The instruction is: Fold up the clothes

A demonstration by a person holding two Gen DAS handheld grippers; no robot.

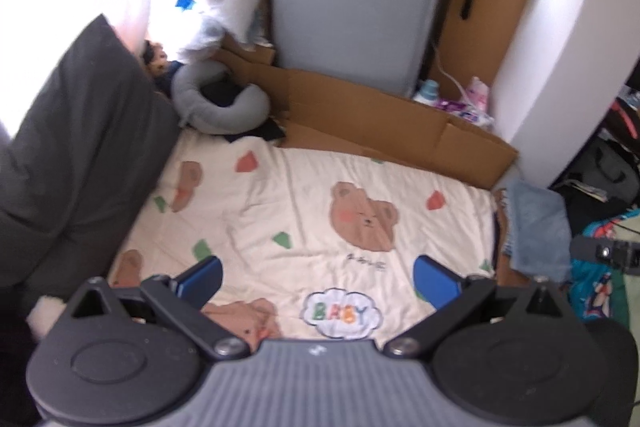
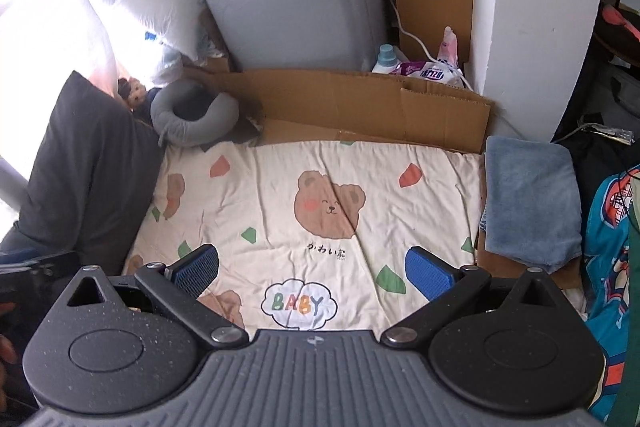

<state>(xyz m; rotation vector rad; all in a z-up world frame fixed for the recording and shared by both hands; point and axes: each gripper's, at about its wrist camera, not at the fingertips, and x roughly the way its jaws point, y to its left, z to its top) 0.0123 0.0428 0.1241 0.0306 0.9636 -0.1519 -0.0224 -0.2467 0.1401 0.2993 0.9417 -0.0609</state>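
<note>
Both grippers hover above a cream bear-print sheet filling the centre of each view. The left gripper has its jaws spread wide with nothing between them, and the right gripper is the same. At the right edge of the frame lies a blue towel, folded into a neat rectangle and resting partly on cardboard. It looks already folded; no unfolded garment lies on the sheet, so what remains is unclear.
</note>
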